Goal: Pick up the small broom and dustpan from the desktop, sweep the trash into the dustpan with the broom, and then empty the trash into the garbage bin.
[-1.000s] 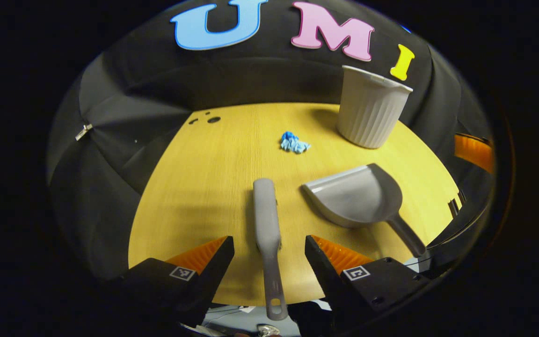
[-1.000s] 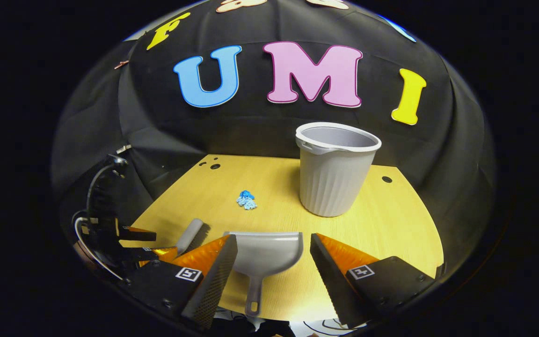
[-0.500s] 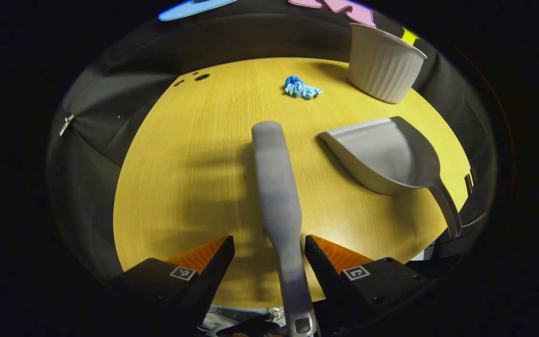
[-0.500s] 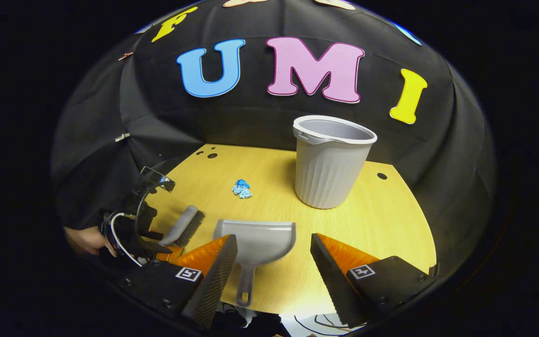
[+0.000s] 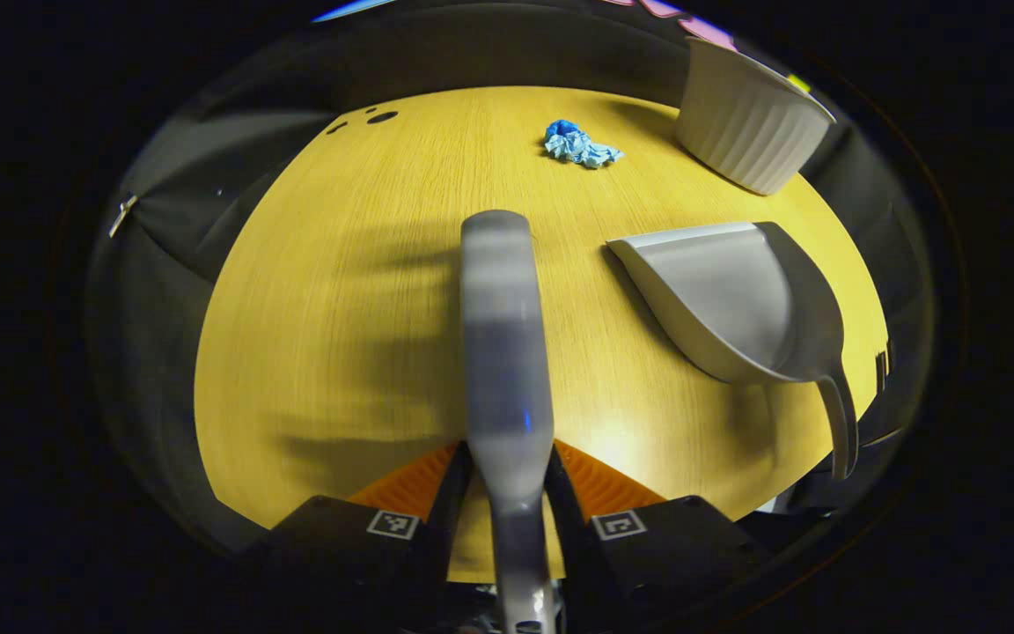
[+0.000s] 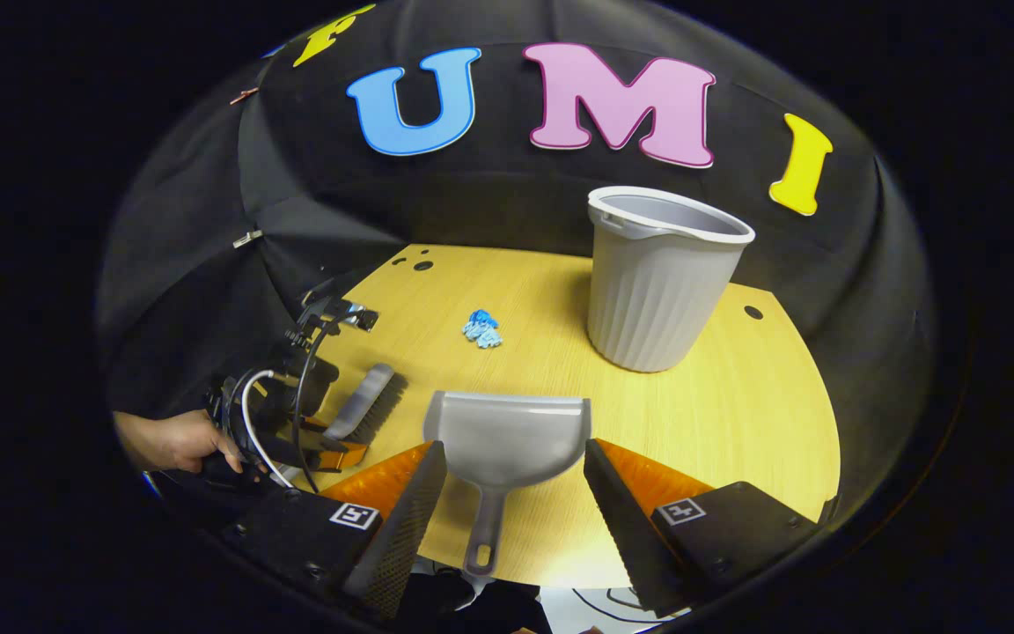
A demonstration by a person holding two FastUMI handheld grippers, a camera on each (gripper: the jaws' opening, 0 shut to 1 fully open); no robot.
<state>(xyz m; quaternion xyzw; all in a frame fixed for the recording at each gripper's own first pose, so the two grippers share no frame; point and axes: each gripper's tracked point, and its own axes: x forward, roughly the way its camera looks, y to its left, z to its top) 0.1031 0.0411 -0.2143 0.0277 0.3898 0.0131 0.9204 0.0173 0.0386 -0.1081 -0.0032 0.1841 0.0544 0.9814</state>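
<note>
Left gripper point(image 5: 507, 493) pinches the small broom point(image 5: 503, 352) at lower centre; its narrow handle could twist loose

broom point(image 5: 503, 352): grey, flat on desktop | dustpan point(image 6: 507, 438): grey, beside it | trash point(image 6: 481, 328): blue, crumpled | bin point(image 6: 661, 277): grey, ribbed, upright

My right tongs point(image 6: 514, 493): black bodies, orange ribbed fingers point(image 6: 648, 480), square coded tags. My left tongs point(image 6: 318, 440): black frame, looping white and black cables.
</note>
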